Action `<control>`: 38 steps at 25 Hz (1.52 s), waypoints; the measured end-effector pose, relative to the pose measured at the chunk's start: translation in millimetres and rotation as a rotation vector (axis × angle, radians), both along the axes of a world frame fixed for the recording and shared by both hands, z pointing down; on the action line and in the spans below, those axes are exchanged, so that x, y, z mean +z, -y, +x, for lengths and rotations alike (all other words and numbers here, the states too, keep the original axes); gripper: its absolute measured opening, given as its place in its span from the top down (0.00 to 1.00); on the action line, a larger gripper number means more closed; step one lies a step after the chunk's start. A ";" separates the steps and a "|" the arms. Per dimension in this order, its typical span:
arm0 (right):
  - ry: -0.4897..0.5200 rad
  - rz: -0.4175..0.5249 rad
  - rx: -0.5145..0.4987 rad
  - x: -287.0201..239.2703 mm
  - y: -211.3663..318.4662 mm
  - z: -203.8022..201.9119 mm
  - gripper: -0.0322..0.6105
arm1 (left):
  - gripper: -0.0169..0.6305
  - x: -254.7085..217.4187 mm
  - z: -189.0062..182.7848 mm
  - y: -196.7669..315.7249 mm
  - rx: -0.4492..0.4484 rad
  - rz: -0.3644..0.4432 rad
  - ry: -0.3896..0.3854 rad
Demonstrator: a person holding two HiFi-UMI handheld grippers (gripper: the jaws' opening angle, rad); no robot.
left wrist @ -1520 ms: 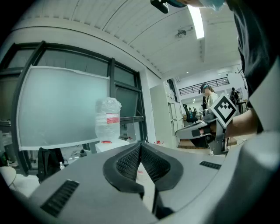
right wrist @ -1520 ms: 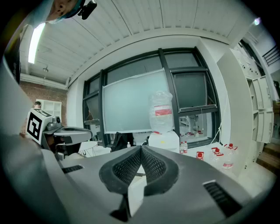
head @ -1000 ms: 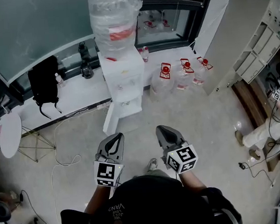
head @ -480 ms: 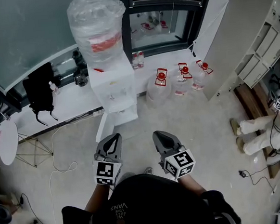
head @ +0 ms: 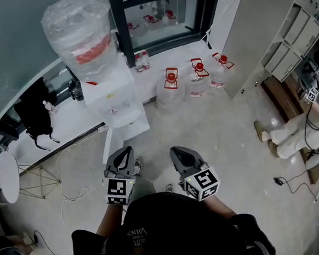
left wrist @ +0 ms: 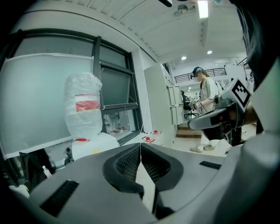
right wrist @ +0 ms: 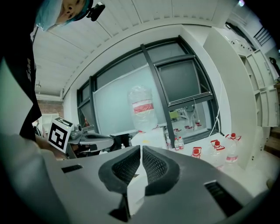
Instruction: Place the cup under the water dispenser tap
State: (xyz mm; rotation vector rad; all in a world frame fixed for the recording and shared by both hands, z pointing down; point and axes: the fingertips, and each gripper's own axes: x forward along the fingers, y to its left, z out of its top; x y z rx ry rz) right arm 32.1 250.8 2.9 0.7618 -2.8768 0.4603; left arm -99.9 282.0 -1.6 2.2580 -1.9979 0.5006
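Observation:
The white water dispenser stands against the window ledge, with a plastic-wrapped bottle on top. It also shows in the left gripper view as the dispenser and in the right gripper view as the bottle. No cup shows in any view. My left gripper and right gripper are held side by side in front of my body, short of the dispenser. Both are shut with nothing between the jaws; the left gripper and right gripper show their pads meeting.
Three red-capped water jugs stand on the floor right of the dispenser. A black bag hangs at the ledge, a round white table sits at left, and a cable lies on the floor. A person's legs are at right.
The dispenser has slid left in the head view and the jugs with it. Both grippers sit a little lower in the picture, still shut and empty.

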 end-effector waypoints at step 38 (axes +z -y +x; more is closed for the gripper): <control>0.017 -0.129 0.379 207.1 222.9 -83.6 0.88 | 0.94 269.0 -81.3 239.5 0.314 -0.230 -0.062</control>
